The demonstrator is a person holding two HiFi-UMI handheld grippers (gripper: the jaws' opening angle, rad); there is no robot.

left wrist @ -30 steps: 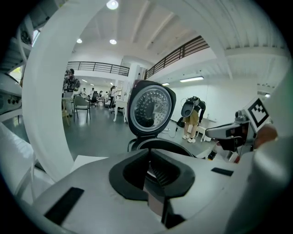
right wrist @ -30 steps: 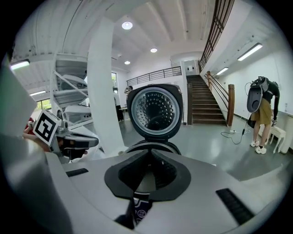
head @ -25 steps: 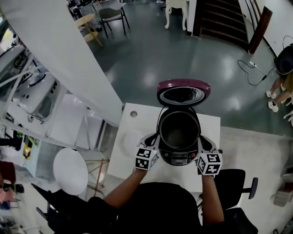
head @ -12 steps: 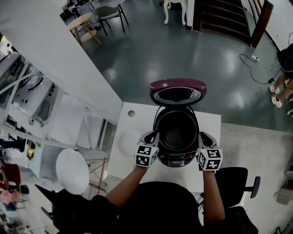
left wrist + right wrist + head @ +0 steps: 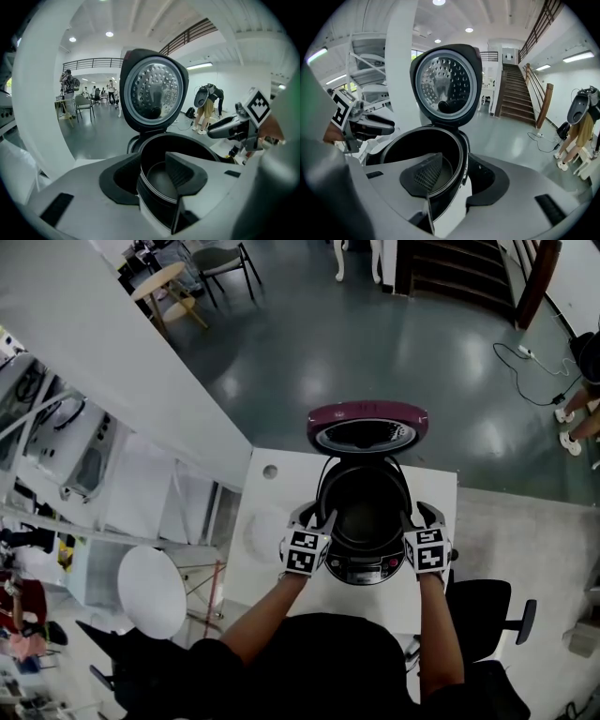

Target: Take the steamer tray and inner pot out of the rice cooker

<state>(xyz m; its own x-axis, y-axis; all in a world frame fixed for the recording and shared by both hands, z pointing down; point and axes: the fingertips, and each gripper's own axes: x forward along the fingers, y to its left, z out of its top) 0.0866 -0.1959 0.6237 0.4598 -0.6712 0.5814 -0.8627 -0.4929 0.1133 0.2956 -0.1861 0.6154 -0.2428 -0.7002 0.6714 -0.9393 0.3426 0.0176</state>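
**Rice cooker** (image 5: 364,567): set on a white table (image 5: 272,512) in the head view, control panel turned to 6 o'clock. The maroon lid (image 5: 367,426) is raised at 12 o'clock, and its perforated metal plate (image 5: 153,91) is shown to both gripper views.

**Inner pot** (image 5: 366,512): seated inside the cooker, with a thin bright rim line visible in the left gripper view. A round dark surface (image 5: 159,180) is seen lower inside. Whether that is the steamer tray or the pot's floor cannot be told.

**Left gripper** (image 5: 322,519): placed at 9 o'clock of the cooker's mouth. Its jaws (image 5: 152,161) have just been opening and are spread astride the rim, one pad inside the pot and one outside the wall. A gap is seen on either side, so nothing is pinched.

**Right gripper** (image 5: 413,517): placed at 3 o'clock of the mouth. Its jaws (image 5: 457,161) have likewise just been opening and are spread across the rim. The ribbed pad hangs inside the pot, the other outside, and no pressure on the wall is seen.

**Surroundings**: a white round stool (image 5: 150,592) stands at 8 o'clock of the table and a black office chair (image 5: 483,606) at 4 o'clock. A dark staircase (image 5: 515,98) is found at 1 o'clock in the right gripper view. A standing person (image 5: 206,108) is seen at 3 o'clock in the left gripper view.
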